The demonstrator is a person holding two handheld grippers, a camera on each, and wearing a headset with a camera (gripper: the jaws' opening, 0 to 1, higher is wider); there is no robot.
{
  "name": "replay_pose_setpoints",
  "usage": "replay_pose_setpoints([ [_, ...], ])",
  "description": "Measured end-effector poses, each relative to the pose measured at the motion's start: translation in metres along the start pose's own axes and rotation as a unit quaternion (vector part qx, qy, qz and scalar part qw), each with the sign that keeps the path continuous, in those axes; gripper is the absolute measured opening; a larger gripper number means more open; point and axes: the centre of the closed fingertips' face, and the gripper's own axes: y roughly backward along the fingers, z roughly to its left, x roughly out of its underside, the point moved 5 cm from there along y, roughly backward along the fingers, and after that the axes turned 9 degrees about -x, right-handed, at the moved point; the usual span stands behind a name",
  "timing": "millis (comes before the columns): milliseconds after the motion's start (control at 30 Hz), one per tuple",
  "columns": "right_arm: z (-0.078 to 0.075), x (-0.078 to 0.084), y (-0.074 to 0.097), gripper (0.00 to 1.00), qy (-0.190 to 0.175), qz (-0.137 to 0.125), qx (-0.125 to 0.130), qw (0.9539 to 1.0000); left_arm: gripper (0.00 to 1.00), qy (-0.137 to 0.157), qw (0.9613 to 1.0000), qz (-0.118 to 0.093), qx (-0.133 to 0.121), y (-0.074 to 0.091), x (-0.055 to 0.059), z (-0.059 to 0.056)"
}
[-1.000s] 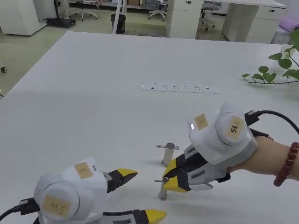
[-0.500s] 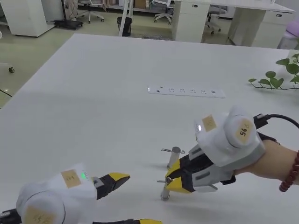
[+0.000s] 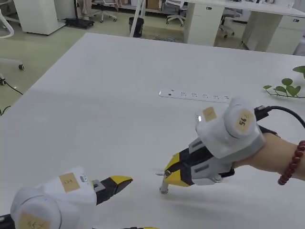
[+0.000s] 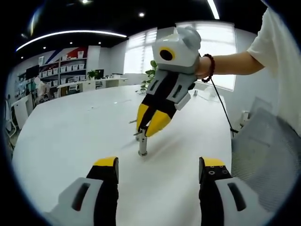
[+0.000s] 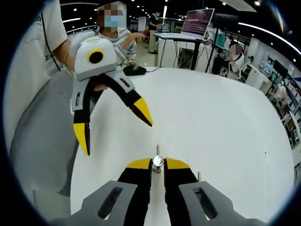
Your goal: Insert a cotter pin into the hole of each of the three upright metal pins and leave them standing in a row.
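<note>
At the lower centre of the head view, an upright metal pin [image 3: 164,185] standing on the white table [image 3: 119,95] is clamped near its top by the closed right gripper [image 3: 174,174]. A thin cotter pin [image 3: 159,173] is seen projecting leftward from it. At the lower left, the left gripper [image 3: 136,204] is held wide open, apart from the pin.

On the white table [image 3: 95,109], the right tongs [image 3: 167,174], held by a hand with a bead bracelet [image 3: 290,164], have their yellow tips drawn close together at the top of an upright pin [image 3: 164,185]. A cotter pin [image 3: 159,173] juts out to the left near the pin's top. The left tongs [image 3: 139,204] sit at the lower left with jaws spread, apart from the pin. A power strip [image 3: 194,96] lies further back, and a plant [image 3: 286,88] is at the right edge
</note>
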Motion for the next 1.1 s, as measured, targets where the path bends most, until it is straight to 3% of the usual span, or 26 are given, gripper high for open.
replay_pose_setpoints([
  [433,-0.024,-0.018,-0.014,0.1,0.004,-0.002,-0.001,1.0,0.76,0.016,0.9998,-0.011,-0.003,0.007,-0.001,0.003],
  [1100,-0.055,-0.019,-0.029,0.1,-0.013,0.002,0.0,0.9999,0.76,0.02,0.9997,-0.008,-0.007,0.006,0.004,0.004],
])
